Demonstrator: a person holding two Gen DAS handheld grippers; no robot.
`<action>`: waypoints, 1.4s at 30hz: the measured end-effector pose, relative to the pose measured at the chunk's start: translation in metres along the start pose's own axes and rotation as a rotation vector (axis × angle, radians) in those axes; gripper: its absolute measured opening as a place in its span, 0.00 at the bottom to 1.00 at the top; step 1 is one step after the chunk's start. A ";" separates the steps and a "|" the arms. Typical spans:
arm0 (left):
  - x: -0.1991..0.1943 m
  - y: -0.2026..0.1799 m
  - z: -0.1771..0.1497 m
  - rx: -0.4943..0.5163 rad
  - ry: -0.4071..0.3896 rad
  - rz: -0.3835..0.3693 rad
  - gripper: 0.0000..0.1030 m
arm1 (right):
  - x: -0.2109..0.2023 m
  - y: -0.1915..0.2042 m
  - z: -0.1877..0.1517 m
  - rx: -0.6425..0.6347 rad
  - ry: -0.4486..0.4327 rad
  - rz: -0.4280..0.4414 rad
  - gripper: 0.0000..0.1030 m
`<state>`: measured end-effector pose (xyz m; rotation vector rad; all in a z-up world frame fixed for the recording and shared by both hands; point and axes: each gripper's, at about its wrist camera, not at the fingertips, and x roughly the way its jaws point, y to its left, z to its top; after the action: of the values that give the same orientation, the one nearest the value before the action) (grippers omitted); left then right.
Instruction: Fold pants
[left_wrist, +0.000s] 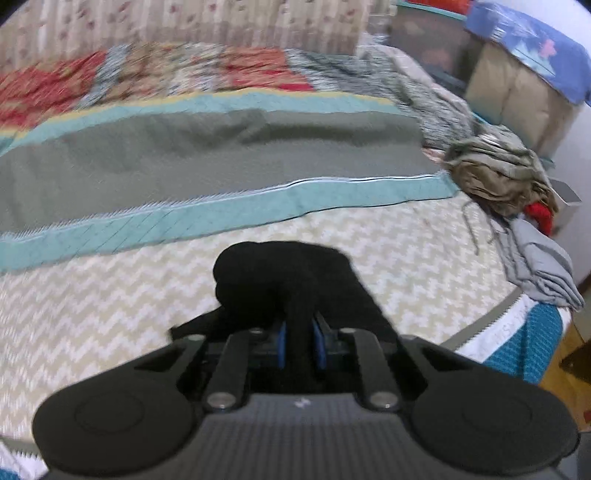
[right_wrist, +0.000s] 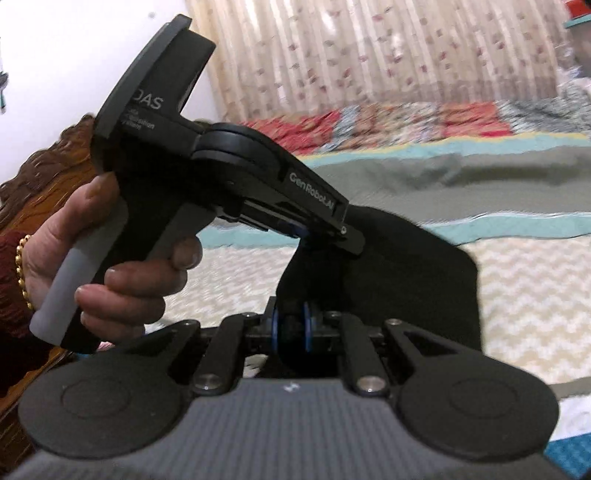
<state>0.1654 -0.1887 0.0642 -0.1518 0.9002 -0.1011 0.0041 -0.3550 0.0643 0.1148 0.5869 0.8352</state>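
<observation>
Farthest left in the right wrist view, the person's left hand wraps the handle of the left gripper, whose jaws are clamped on the upper edge of the black pants. Just below it, the right gripper pinches the same cloth between its blue-rimmed pads, so the two grips sit close together on one bunched edge. The pants hang lifted above the bed, a dark flap drooping to the right over the chevron-patterned quilt. Holding both pinches near each other looks like a way to bring two corners together for a fold, though which part of the garment is held cannot be told.

The left wrist view shows its own fingers closed tight on a black wad. Beyond runs a teal-bordered grey blanket, and at the far right a heap of olive clothing lies above a grey garment, kept well apart from the working area.
</observation>
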 end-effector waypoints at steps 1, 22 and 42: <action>0.001 0.011 -0.005 -0.025 0.008 0.009 0.13 | 0.008 0.003 -0.002 -0.001 0.017 0.013 0.15; 0.057 0.053 -0.049 -0.052 0.093 0.146 0.19 | 0.011 -0.048 -0.021 0.174 0.078 0.084 0.29; -0.007 0.024 -0.047 -0.114 -0.096 0.019 0.36 | -0.040 -0.081 -0.020 0.228 -0.034 -0.006 0.30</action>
<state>0.1251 -0.1685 0.0368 -0.2518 0.8116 -0.0243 0.0268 -0.4418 0.0397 0.3345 0.6489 0.7574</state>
